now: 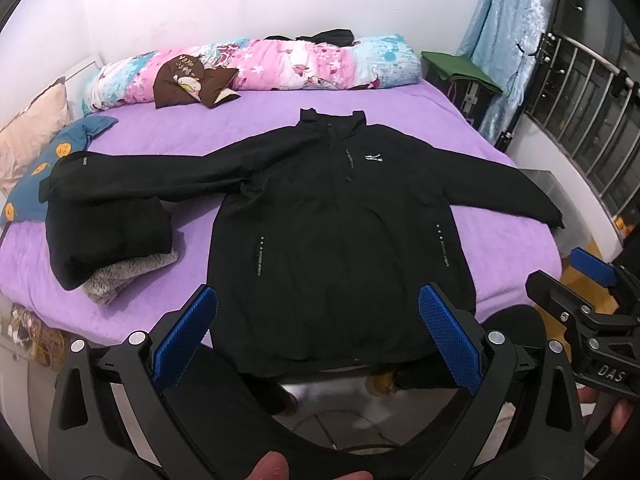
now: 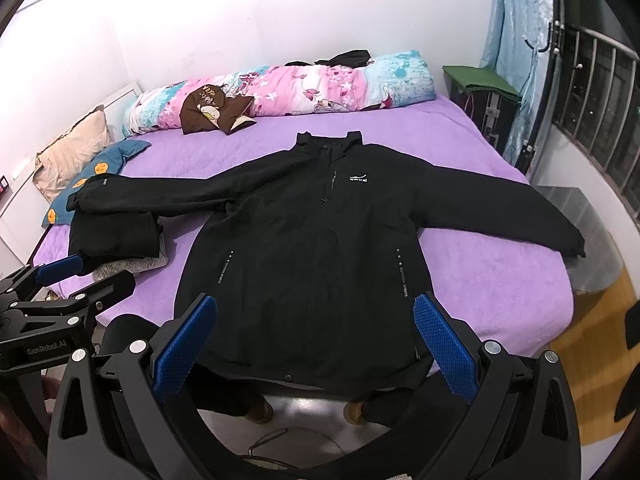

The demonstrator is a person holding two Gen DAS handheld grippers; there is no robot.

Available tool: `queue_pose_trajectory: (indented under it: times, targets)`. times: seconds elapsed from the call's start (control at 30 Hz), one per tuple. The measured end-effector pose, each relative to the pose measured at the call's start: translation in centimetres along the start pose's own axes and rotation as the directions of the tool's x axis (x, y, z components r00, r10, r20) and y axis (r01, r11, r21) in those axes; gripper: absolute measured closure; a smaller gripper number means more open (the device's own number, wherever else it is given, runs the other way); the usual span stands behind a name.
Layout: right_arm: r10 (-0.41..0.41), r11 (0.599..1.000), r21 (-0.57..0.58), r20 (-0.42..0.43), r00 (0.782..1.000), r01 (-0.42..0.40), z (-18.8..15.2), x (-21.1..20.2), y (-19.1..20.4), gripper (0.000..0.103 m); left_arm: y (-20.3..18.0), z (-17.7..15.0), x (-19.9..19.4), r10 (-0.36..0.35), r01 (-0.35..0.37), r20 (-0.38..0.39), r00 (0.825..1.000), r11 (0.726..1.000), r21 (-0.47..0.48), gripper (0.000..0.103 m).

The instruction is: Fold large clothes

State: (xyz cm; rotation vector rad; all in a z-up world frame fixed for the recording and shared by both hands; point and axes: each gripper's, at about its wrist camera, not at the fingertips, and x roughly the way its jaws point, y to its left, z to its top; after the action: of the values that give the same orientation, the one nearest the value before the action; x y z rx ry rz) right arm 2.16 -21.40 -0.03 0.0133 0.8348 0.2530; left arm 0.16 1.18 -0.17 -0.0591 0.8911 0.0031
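Trouble is most likely to start at the sleeves: the black jacket lies face up and spread flat on the purple bedspread, collar toward the rolled floral quilt, hem hanging just over the near edge of the bed, and its sleeve on the left rests on top of a stack of folded clothes. Pulling that sleeve inward could drag the stack askew or topple it. The opposite sleeve reaches the bed's far corner, so a careless tug may slide it off the mattress. Both tools hover above the hem without touching cloth; the left gripper and the right gripper each have their jaws spread wide with nothing between the blue pads. The jacket's fabric looks slick and thick, so a shallow pinch would probably slip, and lifting only the top layer would bunch the fold rather than turn it cleanly.
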Motion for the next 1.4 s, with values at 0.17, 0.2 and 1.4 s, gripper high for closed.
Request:
queue_pose_trajectory:
  times: [0.17,0.2,1.4]
  targets:
    - [0.0,1.0,-0.002,-0.001,1.0,0.0,0.0,0.0,0.0,0.006,0.1,0.0,0.0,-0.005,0.005,0.001,1.0,1.0,0.0,0.006]
    - [0.002,1.0,-0.001,-0.002,1.0,-0.002,0.0,0.0,0.1,0.006,0.1,0.0,0.0,-0.008,0.008,-0.001,1.0,1.0,-0.002,0.006]
    - [0.03,0.999,-0.044,-0.034,0.999,-0.031,0.8,2.2,2.3,0.006,4.0,-0.2,1.4,-0.051,0.049,-0.009,0.999,0.988,-0.148,0.006]
